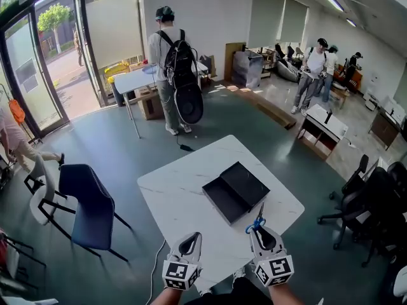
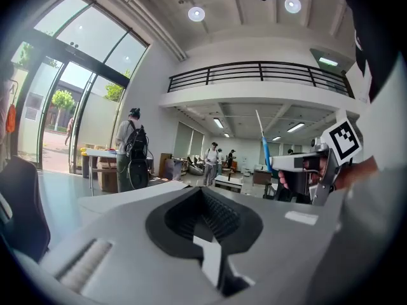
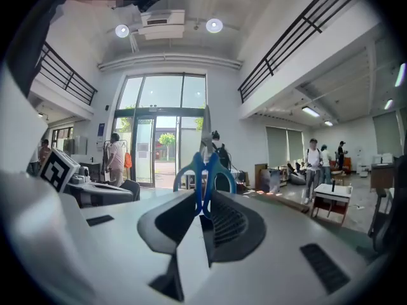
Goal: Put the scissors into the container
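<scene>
The scissors (image 1: pixel 257 222) have blue handles and stand blade-up in my right gripper (image 1: pixel 262 236), which is shut on the handles at the table's near right edge. In the right gripper view the scissors (image 3: pixel 205 170) rise straight out of the closed jaws of the right gripper (image 3: pixel 203 210). The container (image 1: pixel 235 191) is an open black box lying on the white table (image 1: pixel 178 196), just beyond the scissors. My left gripper (image 1: pixel 189 245) is shut and holds nothing, near the table's front edge. From the left gripper (image 2: pixel 203 201), the scissors (image 2: pixel 266 151) show at the right.
A blue chair (image 1: pixel 89 210) stands left of the table and black office chairs (image 1: pixel 372 202) to the right. A person with a backpack (image 1: pixel 173 68) stands at another table beyond. Other people (image 1: pixel 315 68) are at the far right.
</scene>
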Demonstrator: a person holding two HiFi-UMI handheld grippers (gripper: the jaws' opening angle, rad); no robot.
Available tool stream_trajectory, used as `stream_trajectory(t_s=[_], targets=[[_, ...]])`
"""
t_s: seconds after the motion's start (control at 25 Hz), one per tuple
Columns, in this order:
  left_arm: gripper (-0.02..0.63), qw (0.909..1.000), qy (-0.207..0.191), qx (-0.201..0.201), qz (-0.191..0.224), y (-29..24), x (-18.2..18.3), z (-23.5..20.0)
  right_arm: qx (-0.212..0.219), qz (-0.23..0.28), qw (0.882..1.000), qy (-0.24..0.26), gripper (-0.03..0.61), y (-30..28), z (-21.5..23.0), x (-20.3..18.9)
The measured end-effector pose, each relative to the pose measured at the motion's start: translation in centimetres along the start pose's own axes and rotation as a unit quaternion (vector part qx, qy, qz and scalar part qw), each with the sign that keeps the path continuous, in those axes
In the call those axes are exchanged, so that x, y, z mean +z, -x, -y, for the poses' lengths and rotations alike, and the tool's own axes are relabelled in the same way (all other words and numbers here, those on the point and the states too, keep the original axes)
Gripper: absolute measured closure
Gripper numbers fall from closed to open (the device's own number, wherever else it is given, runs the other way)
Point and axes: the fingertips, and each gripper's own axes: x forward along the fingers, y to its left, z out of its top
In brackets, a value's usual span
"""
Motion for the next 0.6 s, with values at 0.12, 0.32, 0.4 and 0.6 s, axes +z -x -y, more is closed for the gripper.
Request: stream_trajectory(t_s=[0.12, 0.32, 0.4, 0.6], targets=[[0.604, 0.9998, 0.001, 0.021, -0.003, -0.5, -0.4, -0.3, 0.018, -0.006, 1.0, 0.009, 0.505, -1.4, 0.8, -0.4], [0.604, 0.9983, -0.003, 0.058, -0.003, -2.0, 0.1, -0.5, 0.052, -0.024, 0.998, 0.025, 0.505, -4.2, 2.3, -2.1], [0.604, 0.9977, -0.006, 0.066, -0.008, -2.8, -0.6, -0.6, 0.064, -0.032, 0.997, 0.027, 0.505, -5.3, 3.0, -2.7], [0.604, 0.9946, 0.005, 0.101, -0.02, -3.7, -1.5, -1.4, 0.092, -0.051, 0.994, 0.023, 0.505, -7.7, 4.0, -4.2]])
